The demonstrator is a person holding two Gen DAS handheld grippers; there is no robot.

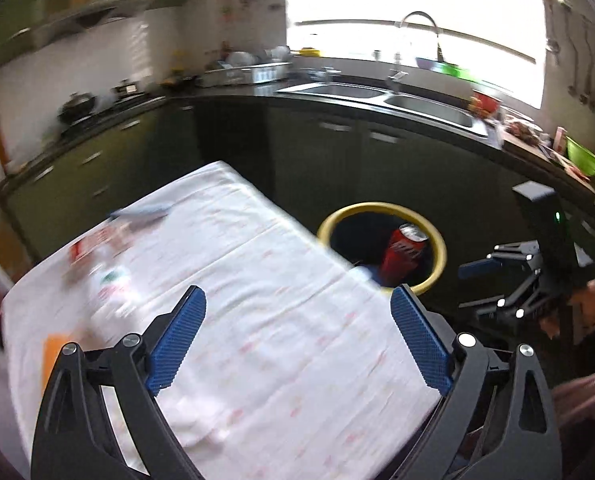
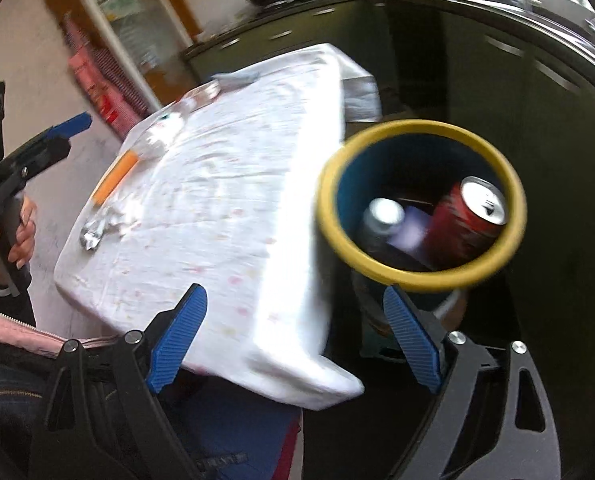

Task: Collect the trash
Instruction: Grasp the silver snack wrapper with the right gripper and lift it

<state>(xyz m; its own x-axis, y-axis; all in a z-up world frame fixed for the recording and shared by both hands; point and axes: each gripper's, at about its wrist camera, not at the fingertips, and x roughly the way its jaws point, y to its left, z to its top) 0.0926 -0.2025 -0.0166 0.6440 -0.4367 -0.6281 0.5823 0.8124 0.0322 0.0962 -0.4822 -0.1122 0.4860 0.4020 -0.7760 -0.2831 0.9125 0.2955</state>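
A yellow-rimmed bin (image 2: 381,268) stands beside the table and holds a red can (image 2: 465,224) and a silver can (image 2: 381,216); the bin (image 1: 437,276) and red can (image 1: 403,250) also show in the left wrist view. On the white tablecloth (image 2: 225,208) lie an orange packet (image 2: 115,178), crumpled foil (image 2: 91,236) and clear plastic wrappers (image 2: 165,132). My left gripper (image 1: 297,312) is open and empty above the table. My right gripper (image 2: 295,310) is open and empty, near the table's edge below the bin.
Dark kitchen cabinets and a counter with a double sink (image 1: 381,98) run behind the table. A stove with a pot (image 1: 77,106) is at the left. A green bowl (image 1: 583,160) sits on the right counter. The other gripper (image 1: 509,280) hangs right of the bin.
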